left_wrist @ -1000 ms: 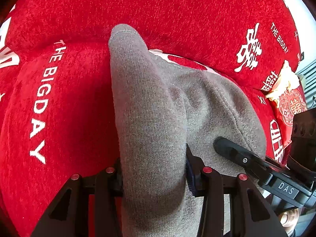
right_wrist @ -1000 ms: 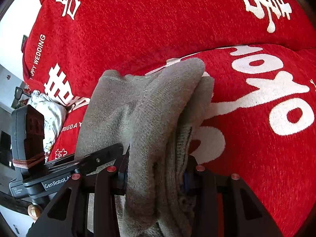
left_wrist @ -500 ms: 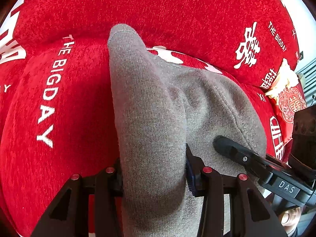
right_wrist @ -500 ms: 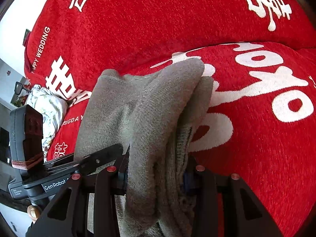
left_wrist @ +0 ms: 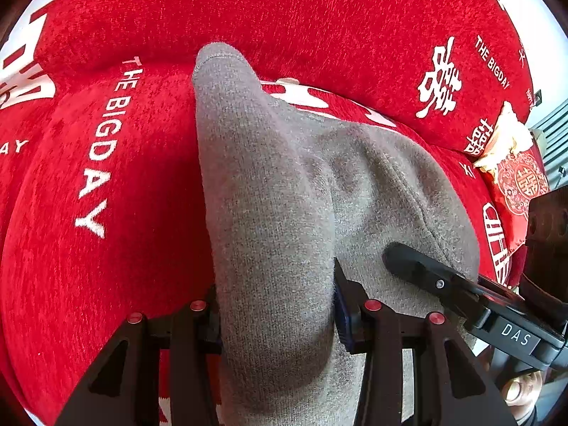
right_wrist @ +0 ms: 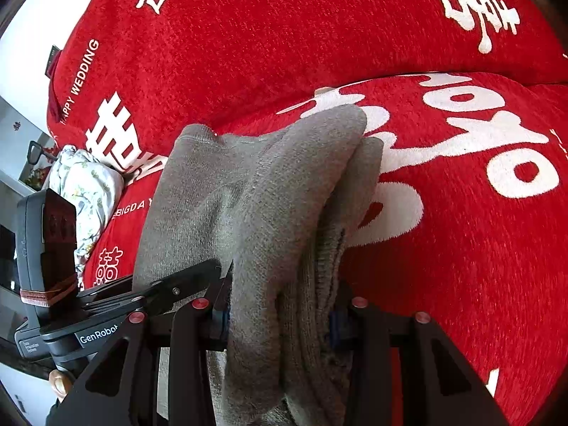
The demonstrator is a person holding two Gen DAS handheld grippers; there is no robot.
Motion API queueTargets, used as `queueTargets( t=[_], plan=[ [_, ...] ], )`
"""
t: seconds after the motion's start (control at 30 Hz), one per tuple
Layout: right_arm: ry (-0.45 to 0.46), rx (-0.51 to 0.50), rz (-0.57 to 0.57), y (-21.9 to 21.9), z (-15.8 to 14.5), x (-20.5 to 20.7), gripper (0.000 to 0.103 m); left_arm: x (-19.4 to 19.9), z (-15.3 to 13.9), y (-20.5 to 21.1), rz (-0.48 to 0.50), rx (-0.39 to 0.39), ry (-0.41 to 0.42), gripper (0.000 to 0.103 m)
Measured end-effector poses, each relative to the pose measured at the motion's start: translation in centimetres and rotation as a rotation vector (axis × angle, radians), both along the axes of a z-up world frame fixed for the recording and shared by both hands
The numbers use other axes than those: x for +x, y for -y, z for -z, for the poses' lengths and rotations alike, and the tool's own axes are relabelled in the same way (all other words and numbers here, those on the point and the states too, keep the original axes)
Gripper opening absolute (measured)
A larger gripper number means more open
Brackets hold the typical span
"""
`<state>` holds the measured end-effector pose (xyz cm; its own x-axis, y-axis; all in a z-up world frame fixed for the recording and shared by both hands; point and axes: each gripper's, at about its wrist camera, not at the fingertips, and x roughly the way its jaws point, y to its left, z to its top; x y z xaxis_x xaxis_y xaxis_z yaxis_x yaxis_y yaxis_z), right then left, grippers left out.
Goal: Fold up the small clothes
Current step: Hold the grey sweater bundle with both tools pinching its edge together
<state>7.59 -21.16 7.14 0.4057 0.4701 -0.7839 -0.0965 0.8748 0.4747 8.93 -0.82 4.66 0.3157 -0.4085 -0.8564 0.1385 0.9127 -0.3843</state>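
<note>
— Step in hand? Where's the grey garment (left_wrist: 269, 213)?

— Mid-fold, lifted over the red sofa cover (left_wrist: 71, 248) (seat's middle). Left gripper (left_wrist: 277, 305) and right gripper (right_wrist: 280, 305) each clamped on bunched cloth, probably several layers.

— Next?

— Lay flat near the seat's front edge, then release.

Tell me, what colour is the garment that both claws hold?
Grey knit garment, shown best in the left wrist view.
</note>
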Motion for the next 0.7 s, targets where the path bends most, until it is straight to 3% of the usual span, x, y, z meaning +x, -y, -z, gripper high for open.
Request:
queueTargets(
  t=[0.7],
  plan=[
    [0.024, 0.010, -0.001, -1.3, -1.1, -3.6, 0.042, -3.7, -1.2, -1.5, 0.008, 0.012, 0.050, 0.046]
  ],
)
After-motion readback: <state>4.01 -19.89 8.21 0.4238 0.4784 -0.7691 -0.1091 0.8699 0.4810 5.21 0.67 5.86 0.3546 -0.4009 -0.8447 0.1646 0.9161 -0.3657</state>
